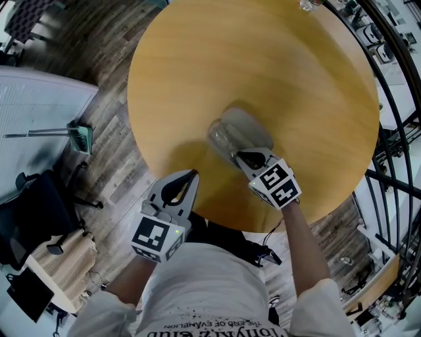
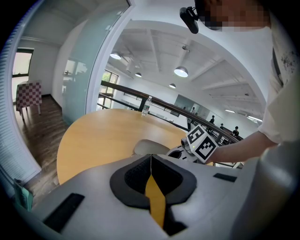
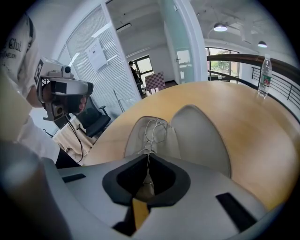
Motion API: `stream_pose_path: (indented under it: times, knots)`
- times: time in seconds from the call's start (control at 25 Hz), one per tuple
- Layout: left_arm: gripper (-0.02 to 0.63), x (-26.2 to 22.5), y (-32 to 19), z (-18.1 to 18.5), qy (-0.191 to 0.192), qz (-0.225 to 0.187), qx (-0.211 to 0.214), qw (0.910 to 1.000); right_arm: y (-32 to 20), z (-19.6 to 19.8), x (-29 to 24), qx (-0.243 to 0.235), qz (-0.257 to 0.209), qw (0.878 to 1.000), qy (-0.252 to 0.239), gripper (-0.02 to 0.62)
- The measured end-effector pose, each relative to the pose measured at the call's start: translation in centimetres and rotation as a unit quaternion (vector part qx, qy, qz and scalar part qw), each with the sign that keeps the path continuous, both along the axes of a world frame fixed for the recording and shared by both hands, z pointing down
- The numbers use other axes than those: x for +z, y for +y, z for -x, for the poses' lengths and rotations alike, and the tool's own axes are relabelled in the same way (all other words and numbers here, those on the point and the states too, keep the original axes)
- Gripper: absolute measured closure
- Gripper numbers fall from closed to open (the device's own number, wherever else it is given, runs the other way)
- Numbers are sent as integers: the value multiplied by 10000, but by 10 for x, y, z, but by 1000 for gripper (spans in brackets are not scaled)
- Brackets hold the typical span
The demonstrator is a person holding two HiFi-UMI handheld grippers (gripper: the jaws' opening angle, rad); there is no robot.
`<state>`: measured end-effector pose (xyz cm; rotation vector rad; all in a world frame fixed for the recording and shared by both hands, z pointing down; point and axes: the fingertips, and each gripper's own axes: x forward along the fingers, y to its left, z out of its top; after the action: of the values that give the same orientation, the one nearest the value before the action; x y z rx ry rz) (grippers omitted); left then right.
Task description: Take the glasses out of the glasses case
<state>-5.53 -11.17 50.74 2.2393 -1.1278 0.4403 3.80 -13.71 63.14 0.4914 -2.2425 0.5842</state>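
Gripping glasses (image 3: 153, 127) in right tongs (image 3: 147, 157), apparently | head view hides grip

1. In the head view, the right hand-held gripper (image 1: 240, 156) covers the near end of the glasses case (image 1: 247, 126). The glasses inside show only as a faint glint, too blurred to trace.
2. In the right gripper view, the thin wire glasses (image 3: 153, 130) run in between the closed jaws, which hide their near part.
3. The left hand-held gripper (image 2: 151, 158) blocks most of the case in its own view.
4. The picture's top edge cuts off the bottle (image 1: 309, 4) at the far side of the tabletop (image 1: 263, 59).
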Motion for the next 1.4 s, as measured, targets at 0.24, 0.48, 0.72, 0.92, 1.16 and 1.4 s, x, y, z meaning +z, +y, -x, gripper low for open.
stream_pose_path:
  times: [0.24,0.48,0.72,0.92,1.16,1.4]
  knots:
    - [581,-5,-2,1,-11,-103,12,9999,-8,-1,-12,116,-183,9997,-102,561]
    - [581,-14,4,2,-21,-198,29,9998,-8,0,-35,284,-277,9988,-280,561]
    - [581,-24,1,-3,-36,-454,101,9989,-7,-7,-60,601,-413,9958,-556,561]
    - [581,-36,4,-6,-84,-656,152,9977,5,-15,-93,970,-548,9894,-928,561]
    - [581,-51,9,-14,-180,-981,397,9942,20,-27,-143,1363,-1001,9773,-1279,561]
    - [581,-79,17,-29,-182,-1350,610,9888,38,-43,-191,1776,-1340,9604,-1677,561]
